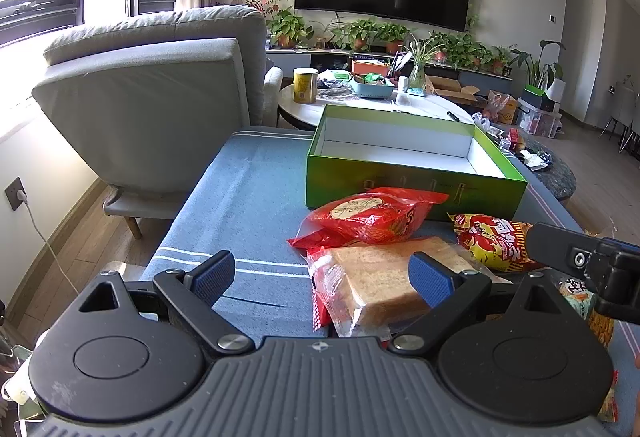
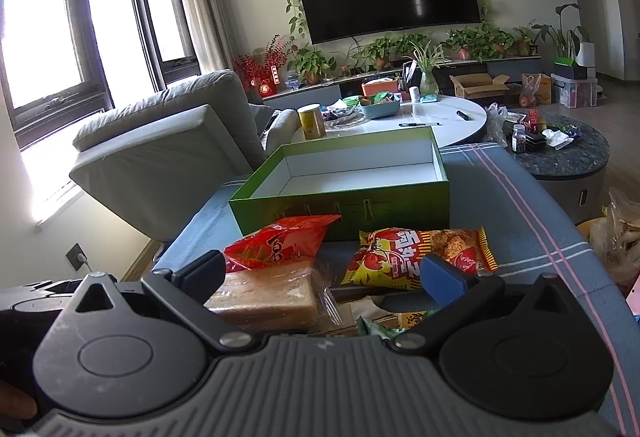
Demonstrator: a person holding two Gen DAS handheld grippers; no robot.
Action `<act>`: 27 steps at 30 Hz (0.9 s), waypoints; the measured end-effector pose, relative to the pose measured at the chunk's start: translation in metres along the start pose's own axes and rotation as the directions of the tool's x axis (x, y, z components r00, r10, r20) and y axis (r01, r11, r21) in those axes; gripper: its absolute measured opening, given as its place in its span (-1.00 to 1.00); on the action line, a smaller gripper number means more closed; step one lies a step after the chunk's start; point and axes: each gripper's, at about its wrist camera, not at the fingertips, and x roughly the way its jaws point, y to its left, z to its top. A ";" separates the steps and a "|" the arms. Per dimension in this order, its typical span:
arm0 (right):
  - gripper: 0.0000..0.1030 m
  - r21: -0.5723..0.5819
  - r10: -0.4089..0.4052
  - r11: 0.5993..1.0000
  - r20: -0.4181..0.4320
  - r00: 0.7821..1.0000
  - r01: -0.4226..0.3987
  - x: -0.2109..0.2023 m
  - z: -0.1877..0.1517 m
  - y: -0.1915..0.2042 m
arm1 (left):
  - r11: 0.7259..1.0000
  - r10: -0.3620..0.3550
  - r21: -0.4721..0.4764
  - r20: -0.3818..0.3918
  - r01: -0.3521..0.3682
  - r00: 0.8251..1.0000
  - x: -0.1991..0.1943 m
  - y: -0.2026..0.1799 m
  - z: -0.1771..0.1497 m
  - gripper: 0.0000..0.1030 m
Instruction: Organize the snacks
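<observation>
An open green box (image 1: 412, 189) with a white, empty inside stands on the blue striped cloth (image 1: 248, 197); it also shows in the right wrist view (image 2: 344, 205). In front of it lie a red snack bag (image 1: 372, 217) (image 2: 276, 241), a wrapped loaf of sliced bread (image 1: 376, 281) (image 2: 268, 293) and a red-and-yellow snack pack (image 1: 492, 237) (image 2: 420, 253). My left gripper (image 1: 324, 277) is open, its right finger over the bread. My right gripper (image 2: 324, 273) is open above the bread and the pack, and part of it shows in the left wrist view (image 1: 592, 261).
A grey armchair (image 1: 152, 105) stands to the left. A white round table (image 2: 432, 117) with a yellow can (image 2: 312, 121) and clutter is behind the box; a dark round table (image 2: 568, 153) is at right. More snack packs (image 2: 384, 321) lie under my right gripper.
</observation>
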 end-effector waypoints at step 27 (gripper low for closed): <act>1.00 0.026 0.096 0.995 -0.097 0.991 -0.094 0.054 0.031 -0.003 | 0.996 0.002 -0.090 -0.026 -0.005 1.000 0.051 0.042 0.030 0.73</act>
